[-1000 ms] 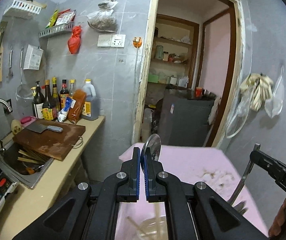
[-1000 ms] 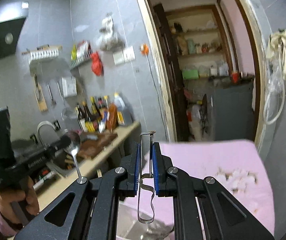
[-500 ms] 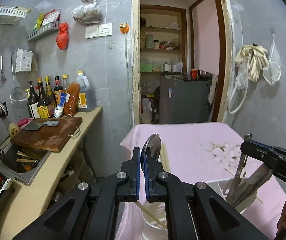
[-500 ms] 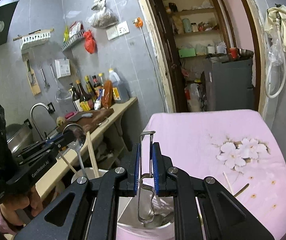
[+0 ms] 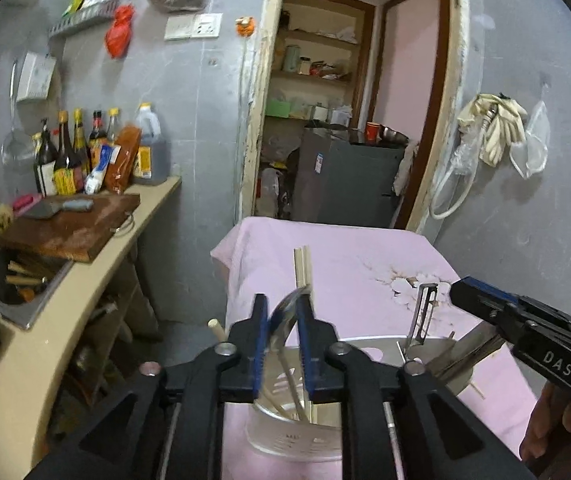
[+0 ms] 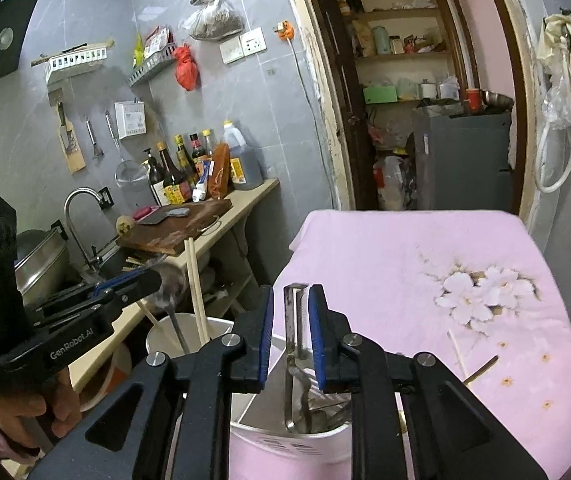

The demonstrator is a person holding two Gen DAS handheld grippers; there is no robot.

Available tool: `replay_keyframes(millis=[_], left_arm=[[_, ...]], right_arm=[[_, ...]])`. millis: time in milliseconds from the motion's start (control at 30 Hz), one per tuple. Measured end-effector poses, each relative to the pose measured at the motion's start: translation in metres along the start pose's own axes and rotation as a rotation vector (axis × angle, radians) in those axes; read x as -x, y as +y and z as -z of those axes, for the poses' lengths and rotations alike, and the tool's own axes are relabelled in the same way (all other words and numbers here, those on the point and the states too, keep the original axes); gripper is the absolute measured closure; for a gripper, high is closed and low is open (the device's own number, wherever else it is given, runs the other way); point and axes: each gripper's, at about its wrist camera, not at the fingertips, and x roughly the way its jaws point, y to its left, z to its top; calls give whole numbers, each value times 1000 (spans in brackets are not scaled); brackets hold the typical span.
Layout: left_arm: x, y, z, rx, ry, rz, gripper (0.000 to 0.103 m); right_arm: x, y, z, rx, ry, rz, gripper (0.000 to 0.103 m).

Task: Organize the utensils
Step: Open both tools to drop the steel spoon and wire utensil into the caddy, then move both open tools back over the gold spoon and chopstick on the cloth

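We've just let both grippers loosen: left gripper frees the spoon, right gripper frees the peeler over the holder.

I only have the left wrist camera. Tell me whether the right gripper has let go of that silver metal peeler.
Observer: Its grip is off. In the right wrist view the right gripper has just been opening, and the silver metal peeler stands between the blue pads with a gap on each side.
Operator: Say where its lower end sits.
Observer: Inside the white plastic holder, among other metal utensils.
Operator: Now report my spoon from that side.
Observer: The left gripper has just been opening as well. The metal spoon runs handle-down into a round pale cup, next to two pale wooden chopsticks.
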Motion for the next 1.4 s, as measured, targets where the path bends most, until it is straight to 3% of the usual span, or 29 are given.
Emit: replay_keyframes(millis=[67,233,300,367,433,500,700,933,1400], left_arm=[[3,1,-2,25,-17,5,83],[12,-7,-9,43,-54,14,71],[16,-13,-11,57,-72,21,52],[22,-20,-13,79,-101,26,41],[24,-28,-15,98,-118,40,37],[26,-36,-17,104,-127,39,26],[33,-76,-23,78,-206,-1,5],[36,-129,-20,28,-271,-23,1],[18,-213,-11,-43,-262,-16,1]], right_arm=[[6,-1,-4,-2,-11,-4,84],[29,-12,-19,-26,-75,16,61],[41,-19,-25,-32,-103,37,54],[52,-26,-32,-35,-132,63,46],[65,-36,-37,-43,-159,85,38],[78,-47,-43,-46,-183,119,33],[113,-78,-51,-22,-244,192,13],[138,-120,-53,9,-255,250,6],[151,-207,-52,-27,-237,278,6]])
